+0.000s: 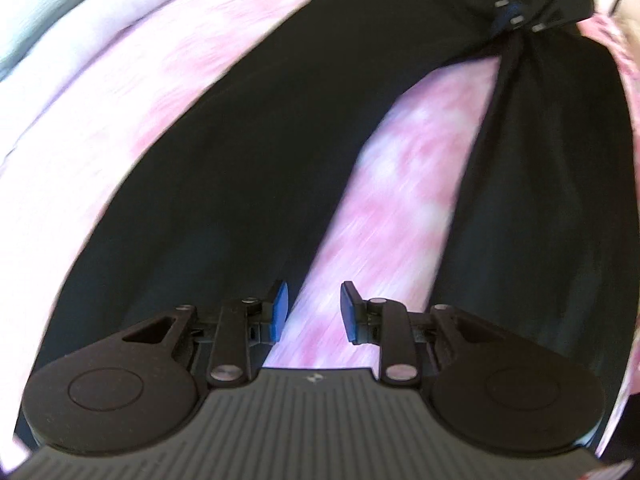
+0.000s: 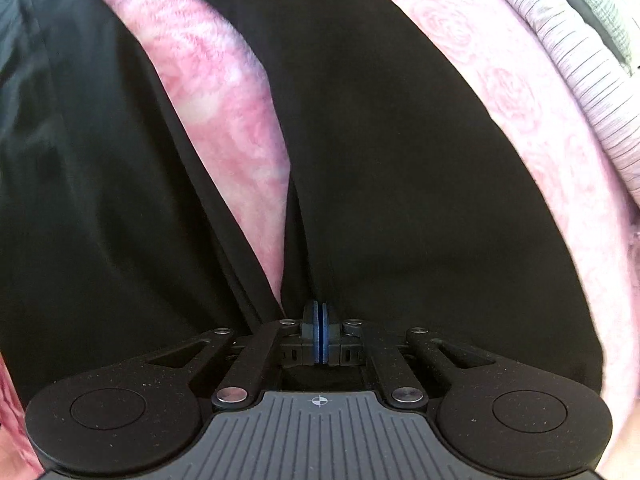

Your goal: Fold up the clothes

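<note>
Black trousers: pinching the inner leg edge for the fold

Black trousers lie spread on a pink rose-patterned blanket, apparently on a bed, the two legs parted in a V with a wedge of blanket showing between them. Both wrist views look steeply down at the garment.

Right gripper: the blue-padded fingers are clenched together directly over the inner edge of one leg, near where the legs meet. Whether fabric sits between the pads cannot be told; no cloth is visible in the closed gap.

Left gripper: the fingers stand partly released, with nothing between them, hovering over the blanket wedge just beside the inner edge of a trouser leg. In the far corner of this view the cloth is gathered under the other gripper.

Recommended procedure, as judged from this layout:
1. Confirm that the right gripper has actually caught the seam before lifting; a clean pinch takes one layer edge, not a bunch.
2. Bring the left gripper onto the adjacent leg hem or edge and close fully.
3. Lift both points level and carry one leg over the other, edges aligned.

Caution: thin, slack fabric may slip or drag the blanket.
</note>
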### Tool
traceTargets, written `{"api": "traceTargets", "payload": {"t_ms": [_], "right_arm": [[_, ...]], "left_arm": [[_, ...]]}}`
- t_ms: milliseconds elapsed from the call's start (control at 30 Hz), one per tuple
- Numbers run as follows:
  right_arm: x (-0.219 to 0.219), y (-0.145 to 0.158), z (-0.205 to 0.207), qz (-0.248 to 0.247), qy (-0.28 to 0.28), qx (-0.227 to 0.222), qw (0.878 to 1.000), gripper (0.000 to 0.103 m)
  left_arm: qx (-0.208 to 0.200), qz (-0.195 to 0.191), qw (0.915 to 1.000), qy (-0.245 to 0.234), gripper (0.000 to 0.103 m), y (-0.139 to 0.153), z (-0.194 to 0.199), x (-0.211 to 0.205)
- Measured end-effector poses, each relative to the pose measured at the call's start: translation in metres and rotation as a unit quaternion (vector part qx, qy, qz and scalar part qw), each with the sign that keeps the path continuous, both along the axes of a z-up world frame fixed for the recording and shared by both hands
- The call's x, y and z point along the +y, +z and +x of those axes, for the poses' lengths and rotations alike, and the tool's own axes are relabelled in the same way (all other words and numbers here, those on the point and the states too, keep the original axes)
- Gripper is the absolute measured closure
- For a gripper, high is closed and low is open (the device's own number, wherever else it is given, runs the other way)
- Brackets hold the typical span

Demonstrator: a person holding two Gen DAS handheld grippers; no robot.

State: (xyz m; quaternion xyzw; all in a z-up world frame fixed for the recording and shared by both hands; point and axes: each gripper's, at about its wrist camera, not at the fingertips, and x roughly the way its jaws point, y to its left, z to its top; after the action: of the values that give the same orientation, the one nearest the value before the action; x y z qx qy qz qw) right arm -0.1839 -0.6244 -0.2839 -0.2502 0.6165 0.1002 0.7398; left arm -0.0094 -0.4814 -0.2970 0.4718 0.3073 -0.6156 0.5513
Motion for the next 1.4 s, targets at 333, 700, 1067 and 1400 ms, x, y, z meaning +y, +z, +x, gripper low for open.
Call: {"api": "traceTargets", "payload": {"t_ms": [333,700,1067,1400], "right_arm": [[0.064,0.012,0.018,-0.034,0.009,-0.025,0.999,0.094],[0.111,-0.017,0.060,-0.027,-0.015,-0.018,0.999,0.095],[0.124,-0.013,0.048,-0.052,-0.067,-0.044,0.995,0.094],[0.096,0.006,0.018,-0.005,-0.185,-0.040,0.982,0.094]], "left_arm": [[-0.170,0.040,0.9844,-0.023,0.076,-0.025,0.055,0.094],[-0.208,0.068,0.9734,-0.066,0.100,-0.048,0.130,0.156],[-0.224,0.051,0.9677,-0.104,0.103,-0.031,0.109,0.197],[-0.207,0.091,0.9733,-0.041,0.088,-0.017,0.131,0.185]]}}
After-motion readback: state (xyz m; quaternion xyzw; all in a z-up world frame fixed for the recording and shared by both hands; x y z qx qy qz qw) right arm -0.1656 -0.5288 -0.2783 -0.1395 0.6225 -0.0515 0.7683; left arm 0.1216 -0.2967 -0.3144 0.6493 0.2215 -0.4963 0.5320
